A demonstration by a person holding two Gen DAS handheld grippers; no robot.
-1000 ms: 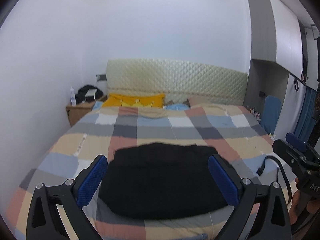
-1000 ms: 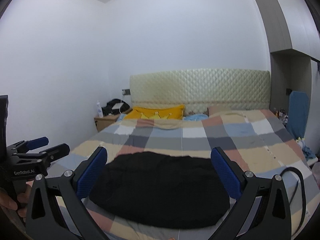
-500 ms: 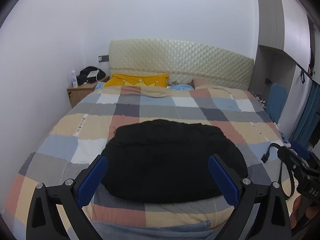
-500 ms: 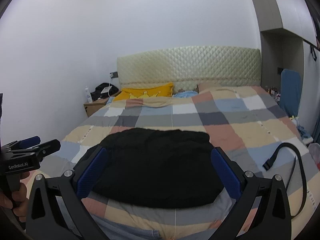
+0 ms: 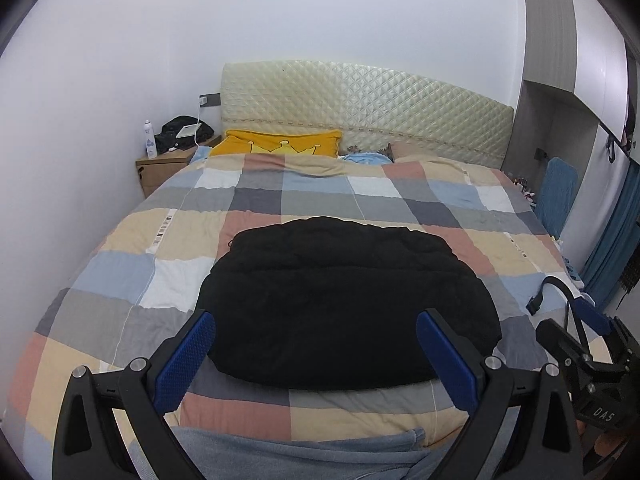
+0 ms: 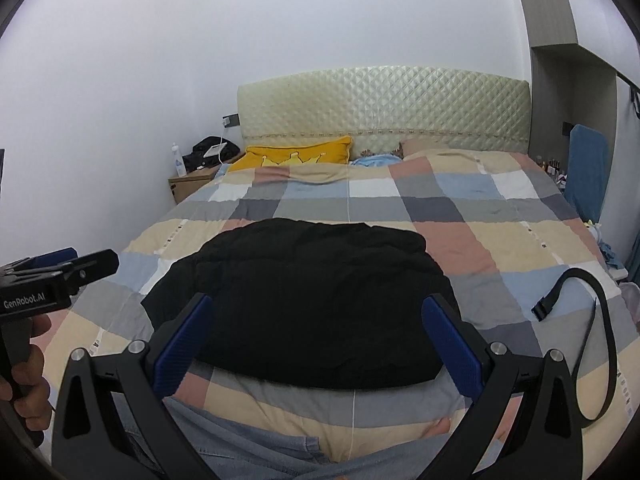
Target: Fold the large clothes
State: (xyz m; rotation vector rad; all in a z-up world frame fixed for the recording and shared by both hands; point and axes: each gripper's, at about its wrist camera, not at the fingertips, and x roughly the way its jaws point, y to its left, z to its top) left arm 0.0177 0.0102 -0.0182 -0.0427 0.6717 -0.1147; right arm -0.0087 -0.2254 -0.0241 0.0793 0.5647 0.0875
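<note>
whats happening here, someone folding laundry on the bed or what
A person stands at the foot of a bed with a handheld gripper in each hand. A black garment lies in a bundle on the checked quilt. The left gripper and the right gripper both hang above its near edge with jaws wide open, gripping nothing. A black strap lies to the right, and a grey-blue garment sits at the near edge.

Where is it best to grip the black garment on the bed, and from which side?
Probably the near hem of the black garment, at its two near corners, coming from the foot of the bed. That edge lies flat and closest; both open grippers, left gripper and right gripper, already face it.
</note>
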